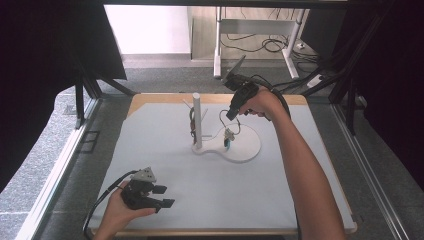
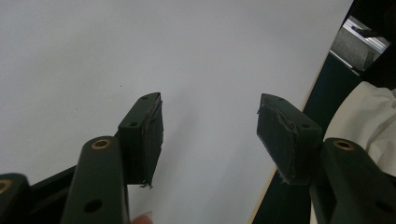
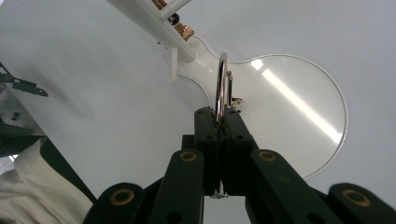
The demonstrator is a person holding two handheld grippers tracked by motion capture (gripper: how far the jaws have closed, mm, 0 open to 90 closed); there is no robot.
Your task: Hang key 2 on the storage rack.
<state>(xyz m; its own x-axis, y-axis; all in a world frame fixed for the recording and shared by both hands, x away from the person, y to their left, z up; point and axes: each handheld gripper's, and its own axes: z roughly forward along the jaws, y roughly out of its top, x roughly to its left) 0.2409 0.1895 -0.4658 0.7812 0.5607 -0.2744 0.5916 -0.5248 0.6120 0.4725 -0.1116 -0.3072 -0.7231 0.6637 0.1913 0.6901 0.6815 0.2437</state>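
Between the right gripper's [image 3: 222, 122] closed jaws, a thin rose-gold bangle [image 3: 221, 84].

A grey carpet [image 1: 45, 165] lay around the table [image 1: 160, 97], which wore a pale mat [image 1: 165, 165]. Black curtains [image 1: 35, 60] hung at both sides. Beyond stood a white desk frame [image 1: 218, 50], cables [image 1: 260, 45] on the floor, and a bright white wall [image 1: 145, 30].

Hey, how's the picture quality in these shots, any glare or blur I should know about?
Right gripper view: a bright glare streak crosses the glossy white stand base; the ring in the right gripper is sharp, the left edge smeared. Left gripper view: even light, soft shadows under the left gripper. High view: bright mat, dark surroundings.
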